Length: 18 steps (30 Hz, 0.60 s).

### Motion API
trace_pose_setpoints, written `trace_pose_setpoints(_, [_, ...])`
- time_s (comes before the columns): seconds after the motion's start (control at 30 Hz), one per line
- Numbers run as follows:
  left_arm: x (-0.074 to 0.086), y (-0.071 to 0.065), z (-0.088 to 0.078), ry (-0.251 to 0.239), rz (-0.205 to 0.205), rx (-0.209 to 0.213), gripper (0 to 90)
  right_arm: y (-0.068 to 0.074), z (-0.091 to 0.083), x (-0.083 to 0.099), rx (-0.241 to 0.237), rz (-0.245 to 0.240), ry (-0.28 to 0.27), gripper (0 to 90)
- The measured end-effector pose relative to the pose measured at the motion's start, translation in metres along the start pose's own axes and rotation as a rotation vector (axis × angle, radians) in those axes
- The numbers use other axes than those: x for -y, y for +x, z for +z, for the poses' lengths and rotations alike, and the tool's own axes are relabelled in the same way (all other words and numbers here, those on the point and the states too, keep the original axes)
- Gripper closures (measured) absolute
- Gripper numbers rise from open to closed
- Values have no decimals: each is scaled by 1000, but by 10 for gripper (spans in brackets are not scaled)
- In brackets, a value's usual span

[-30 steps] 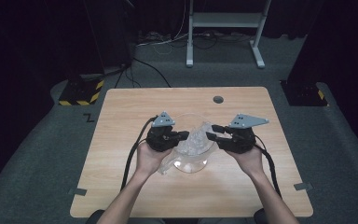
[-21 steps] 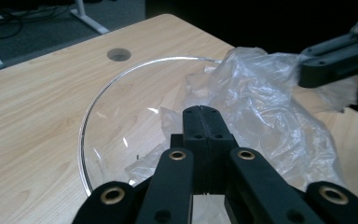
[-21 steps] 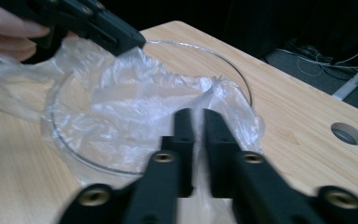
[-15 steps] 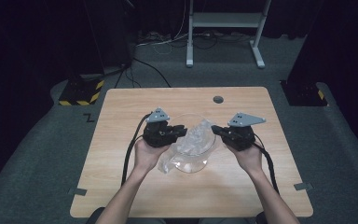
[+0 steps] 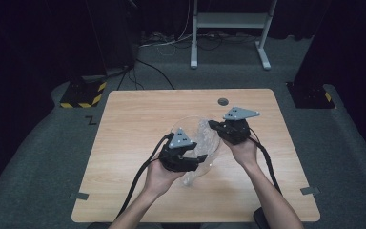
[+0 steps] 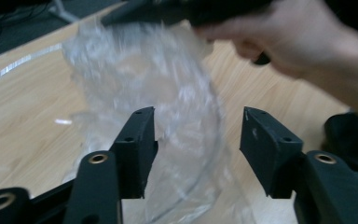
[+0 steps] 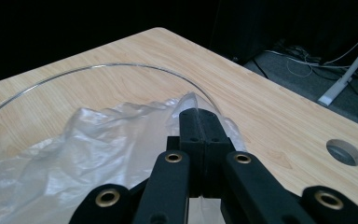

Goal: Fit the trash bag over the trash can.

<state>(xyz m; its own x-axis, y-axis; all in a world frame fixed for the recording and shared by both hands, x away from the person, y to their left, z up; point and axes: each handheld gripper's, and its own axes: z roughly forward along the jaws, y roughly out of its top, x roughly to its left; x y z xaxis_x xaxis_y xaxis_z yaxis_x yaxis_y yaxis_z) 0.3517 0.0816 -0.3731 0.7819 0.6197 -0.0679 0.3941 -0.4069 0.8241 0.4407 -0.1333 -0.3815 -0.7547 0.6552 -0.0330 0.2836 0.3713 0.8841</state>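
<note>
Now left tongs (image 6: 196, 140) have just been opening off the plastic bag (image 5: 205, 138); right tongs (image 7: 199, 122) clamp it.

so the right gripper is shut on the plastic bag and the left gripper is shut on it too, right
Not quite. The right gripper is shut on the plastic bag, but the left gripper is not: its jaws have just been opening and stand apart, with the bag between them but unpinched. The left gripper view shows it.
</note>
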Motion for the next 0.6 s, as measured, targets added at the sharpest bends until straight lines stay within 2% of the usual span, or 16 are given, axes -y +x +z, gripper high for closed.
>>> trace_pose_setpoints(0.07, [4,1,5,35,4,-14,533,2,3,-1,-3,-12,2,900])
trace_pose_setpoints(0.13, [5,3,4,32,-12,29,631,4,3,-2,-3,-20,3,900])
trace_pose_setpoints(0.2, [5,3,2,23,-8,42,711,3,2,-2,-2,-21,1,900])
trace_pose_setpoints(0.3, [5,7,-5,14,-25,64,809,2,-1,-1,0,-13,0,900])
trace_pose_setpoints(0.43, [8,19,-16,-9,-95,109,835,1,-4,1,-1,-14,2,900])
trace_pose_setpoints(0.53, [10,26,-26,-11,-112,96,835,-1,-5,2,-1,-12,6,899])
trace_pose_setpoints(0.6, [11,31,-32,-11,-123,71,838,-2,-5,2,-3,-8,12,899])
